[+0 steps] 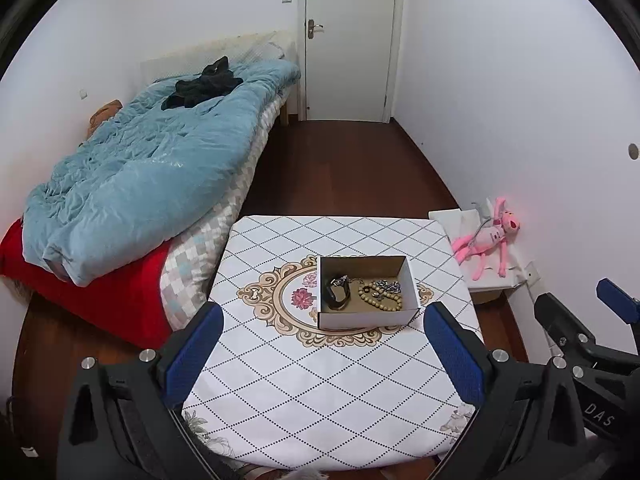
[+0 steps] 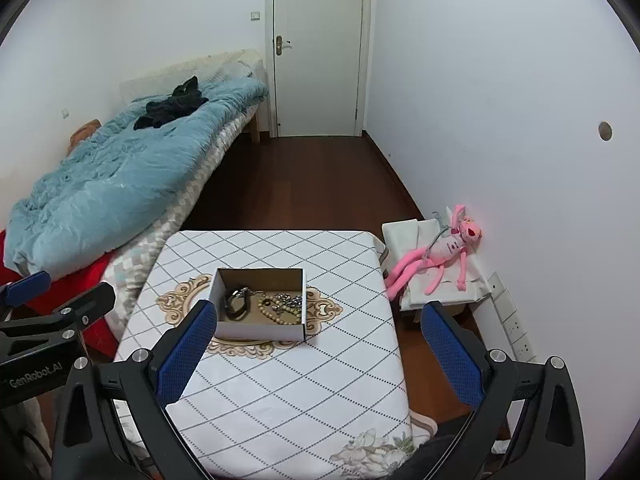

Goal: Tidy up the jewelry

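A small open cardboard box (image 1: pixel 366 292) (image 2: pixel 261 304) sits near the middle of the counter (image 1: pixel 320 392) (image 2: pixel 280 392), partly over the ornate gold medallion (image 1: pixel 272 300) (image 2: pixel 180 300) printed on the white diamond-patterned cloth that covers it. Inside the box lies the jewelry: a dark band-like piece (image 1: pixel 338 294) (image 2: pixel 236 306) on the left side, a strand of tan beads (image 1: pixel 380 298) (image 2: pixel 276 312) coiled on the right, and a tangle of silvery chain (image 1: pixel 390 285) (image 2: pixel 290 300) lying over the beads toward the back; the pieces overlap, and how many there are cannot be told. The left gripper (image 1: pixel 322 356) hangs over the near part of the counter, its blue-padded jaws spread wide and holding nothing, the box lying between and beyond them. The right gripper (image 2: pixel 318 354) is likewise spread wide and holding nothing, its left finger (image 2: pixel 186 354) reaching close to the box's near left corner in the right wrist view while its right finger sits out past the counter's right edge. Each gripper shows at the edge of the other's view, side by side. Left of the counter stands a bed (image 1: pixel 224 216) (image 2: pixel 180 200) with a rumpled blue duvet (image 1: pixel 140 176) (image 2: pixel 112 184), a heap of black clothing (image 1: pixel 204 88) (image 2: pixel 172 106) on top and a red blanket (image 1: pixel 100 292) at its near end. Right of the counter, against the white wall, a pink plush toy (image 1: pixel 486 240) (image 2: pixel 432 256) sprawls on a low white stand. Dark wood floor (image 1: pixel 340 168) (image 2: pixel 312 180) runs back to a closed white door (image 1: pixel 348 40) (image 2: pixel 318 48).
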The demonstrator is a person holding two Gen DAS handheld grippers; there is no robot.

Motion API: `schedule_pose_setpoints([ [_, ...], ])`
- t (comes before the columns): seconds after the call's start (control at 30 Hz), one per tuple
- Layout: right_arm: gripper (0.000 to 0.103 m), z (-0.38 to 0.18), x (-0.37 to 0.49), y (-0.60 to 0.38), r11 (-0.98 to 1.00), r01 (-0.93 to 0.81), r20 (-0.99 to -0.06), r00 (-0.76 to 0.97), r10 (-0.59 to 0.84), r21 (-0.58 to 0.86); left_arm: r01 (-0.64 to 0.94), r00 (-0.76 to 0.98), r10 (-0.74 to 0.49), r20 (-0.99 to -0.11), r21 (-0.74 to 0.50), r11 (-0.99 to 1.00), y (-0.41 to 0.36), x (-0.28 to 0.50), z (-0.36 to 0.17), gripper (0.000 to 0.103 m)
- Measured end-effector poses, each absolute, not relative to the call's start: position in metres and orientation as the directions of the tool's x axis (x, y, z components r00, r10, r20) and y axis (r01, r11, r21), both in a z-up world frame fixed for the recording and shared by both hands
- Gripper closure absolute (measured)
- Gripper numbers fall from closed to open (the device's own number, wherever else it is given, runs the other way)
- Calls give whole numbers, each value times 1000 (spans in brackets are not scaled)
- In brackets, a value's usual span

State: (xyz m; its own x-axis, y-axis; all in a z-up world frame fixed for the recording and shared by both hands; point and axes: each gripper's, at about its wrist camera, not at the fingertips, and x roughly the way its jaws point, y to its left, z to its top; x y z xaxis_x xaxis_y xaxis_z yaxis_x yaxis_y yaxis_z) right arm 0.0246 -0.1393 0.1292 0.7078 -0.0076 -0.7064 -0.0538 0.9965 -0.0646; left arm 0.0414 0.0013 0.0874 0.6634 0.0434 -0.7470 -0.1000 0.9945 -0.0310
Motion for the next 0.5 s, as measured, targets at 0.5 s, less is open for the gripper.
schedule_pose_setpoints([
  [0.5, 0, 139, 20, -143, 997, -38, -710, 704, -21, -67, -110, 587, 30, -809, -43, 993, -4, 55, 68, 1],
])
